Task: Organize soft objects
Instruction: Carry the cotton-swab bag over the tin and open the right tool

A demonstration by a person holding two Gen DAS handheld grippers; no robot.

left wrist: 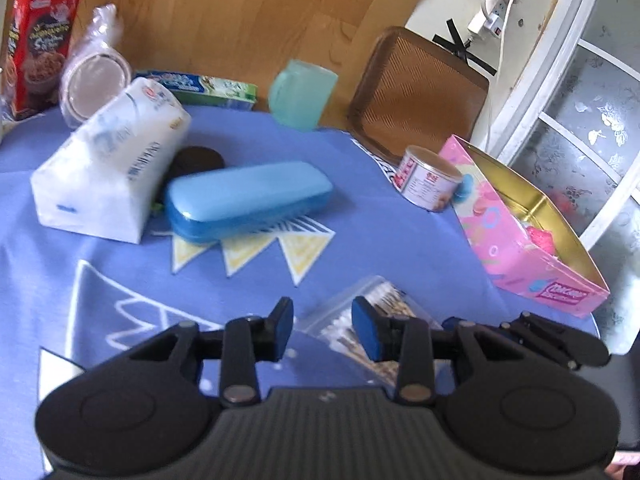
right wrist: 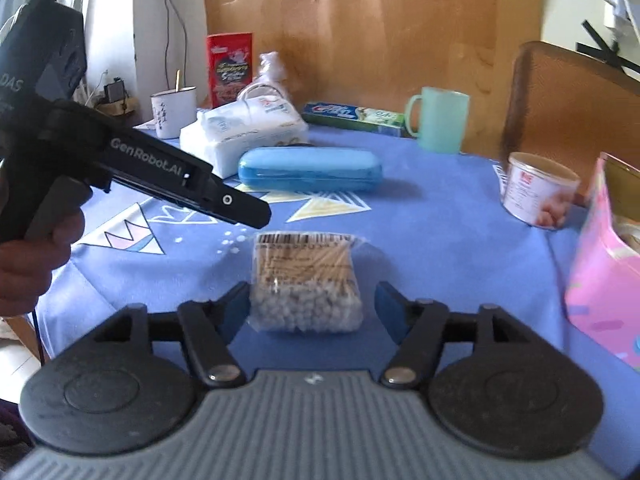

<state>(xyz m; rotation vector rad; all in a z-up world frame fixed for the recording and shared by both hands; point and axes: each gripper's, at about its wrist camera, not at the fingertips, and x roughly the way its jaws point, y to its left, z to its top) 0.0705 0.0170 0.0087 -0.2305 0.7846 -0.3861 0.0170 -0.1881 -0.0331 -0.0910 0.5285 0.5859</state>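
A clear bag of cotton swabs (right wrist: 306,284) lies on the blue tablecloth (right wrist: 440,248) near the front edge. My right gripper (right wrist: 312,310) stands open around it, one pad on each side, neither pressing. In the left wrist view the same bag (left wrist: 352,316) lies just behind my left gripper (left wrist: 324,328), whose pads are a small gap apart with nothing gripped. From the right wrist view, the left gripper (right wrist: 256,214) hovers above and left of the bag, held by a hand (right wrist: 36,248). A white tissue pack (left wrist: 108,168) rests further back. An open pink box (left wrist: 512,248) stands at the right edge.
A blue glasses case (left wrist: 248,200) lies mid-table beside the tissues. A small can (left wrist: 428,178), green cup (left wrist: 302,94), toothpaste box (left wrist: 208,88), red carton (left wrist: 40,40) and enamel mug (right wrist: 174,112) line the back. A brown tray (left wrist: 416,88) leans at the far right.
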